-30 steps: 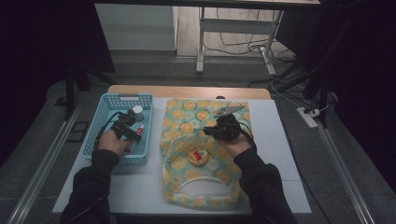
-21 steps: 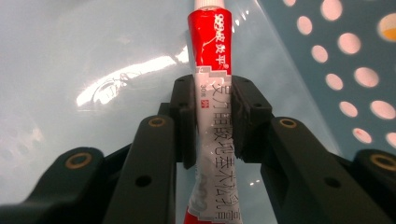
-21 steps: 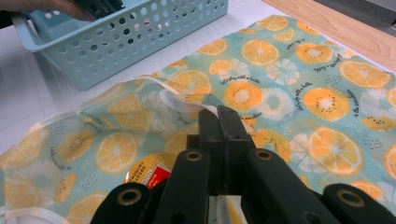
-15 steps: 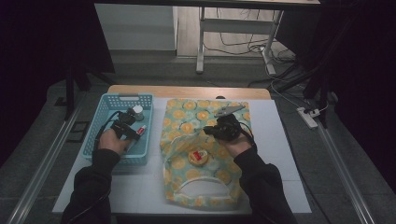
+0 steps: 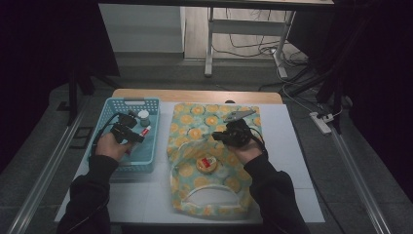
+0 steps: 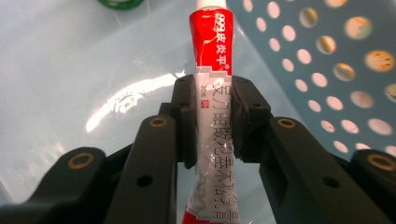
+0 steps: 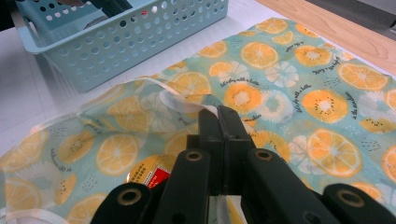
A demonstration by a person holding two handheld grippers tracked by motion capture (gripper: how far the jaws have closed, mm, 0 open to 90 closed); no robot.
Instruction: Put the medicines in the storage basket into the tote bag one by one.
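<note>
Left claw [image 6: 212, 123] clamped on red-white ointment tube [image 6: 211, 70] in blue perforated basket [image 5: 109, 161]; right claw [image 7: 219, 116] pinches citrus-print fabric bag [image 7: 280, 93] open; bagging remains.

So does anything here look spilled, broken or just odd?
Nothing is spilled or broken. The red and silver ointment tube sits pinched in the left tongs over the blue perforated plastic basket. The right tongs pinch up a fold of the orange-print fabric bag.

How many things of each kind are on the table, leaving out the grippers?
Basket: 1
Tube: 1
Small jar: 1
Fruit-print bag: 1
Round tin: 1
Total: 5
</note>
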